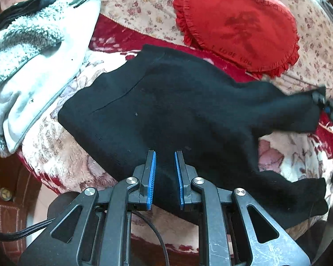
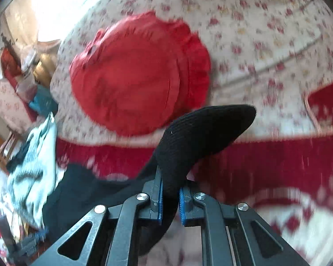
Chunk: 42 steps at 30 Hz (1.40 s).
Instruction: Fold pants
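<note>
1. Pants (image 1: 166, 102) lie spread on the red-and-white blanket (image 1: 62, 155), between a grey fleece garment (image 1: 28, 51) and a heart cushion (image 1: 239, 24).
2. Left gripper (image 1: 165, 155) clamps the near edge – a thin bite could slip.
3. Right gripper (image 2: 169, 184) pinches a lifted leg end; the view is blurred – a fast swing may drag the cloth askew or snag the cushion.

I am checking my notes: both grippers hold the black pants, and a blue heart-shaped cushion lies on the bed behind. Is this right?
Only the colour is wrong. The heart-shaped cushion is red, as the left wrist view shows. Both the left gripper and right gripper do hold the black pants.
</note>
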Each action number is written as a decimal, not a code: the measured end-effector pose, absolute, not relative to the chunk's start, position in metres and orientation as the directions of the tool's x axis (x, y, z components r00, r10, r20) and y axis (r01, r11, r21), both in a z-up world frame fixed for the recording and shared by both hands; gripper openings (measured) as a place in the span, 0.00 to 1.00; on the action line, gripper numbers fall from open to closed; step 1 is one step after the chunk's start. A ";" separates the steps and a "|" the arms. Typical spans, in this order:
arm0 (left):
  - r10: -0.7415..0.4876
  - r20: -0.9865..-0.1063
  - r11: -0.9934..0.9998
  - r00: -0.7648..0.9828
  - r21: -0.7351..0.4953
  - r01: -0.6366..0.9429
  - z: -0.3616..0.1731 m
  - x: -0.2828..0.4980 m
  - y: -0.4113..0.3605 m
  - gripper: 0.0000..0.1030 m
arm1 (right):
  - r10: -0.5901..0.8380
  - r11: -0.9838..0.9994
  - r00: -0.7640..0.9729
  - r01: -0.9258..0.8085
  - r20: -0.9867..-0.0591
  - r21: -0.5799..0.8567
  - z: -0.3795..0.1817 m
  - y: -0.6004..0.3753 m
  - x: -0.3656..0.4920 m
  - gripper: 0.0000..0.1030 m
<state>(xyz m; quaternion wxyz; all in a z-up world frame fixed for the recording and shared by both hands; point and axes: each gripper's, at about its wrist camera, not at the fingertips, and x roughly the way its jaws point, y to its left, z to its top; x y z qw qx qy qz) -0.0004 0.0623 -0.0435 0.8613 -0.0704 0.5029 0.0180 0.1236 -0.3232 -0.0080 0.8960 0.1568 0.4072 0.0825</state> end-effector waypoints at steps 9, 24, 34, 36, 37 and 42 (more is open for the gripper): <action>-0.056 -0.882 0.991 0.469 -0.108 -0.083 -0.058 0.002 0.056 0.18 | 0.312 0.944 0.514 -0.070 -0.799 0.324 -0.021 -0.338 0.089 0.34; -0.090 -0.860 0.987 0.502 -0.146 -0.074 -0.037 -0.007 0.049 0.25 | 0.217 0.953 0.431 0.102 -0.876 0.286 -0.058 -0.394 -0.064 0.41; -0.090 -0.844 0.981 0.528 -0.167 -0.100 -0.022 -0.016 0.060 0.32 | 0.085 0.996 0.619 -0.030 -0.780 0.085 0.002 -0.366 -0.066 0.06; -0.084 -0.841 0.979 0.535 -0.171 -0.115 -0.020 -0.016 0.063 0.32 | 0.056 0.998 0.661 -0.013 -0.749 0.064 0.020 -0.375 -0.067 0.06; -0.083 -0.840 0.977 0.537 -0.176 -0.123 -0.020 -0.016 0.065 0.32 | 0.047 0.998 0.665 -0.006 -0.746 0.058 0.022 -0.376 -0.067 0.06; -0.070 -0.851 0.976 0.520 -0.167 -0.142 -0.028 -0.014 0.069 0.32 | -0.001 1.000 0.562 0.027 -0.827 0.017 -0.018 -0.380 -0.063 0.06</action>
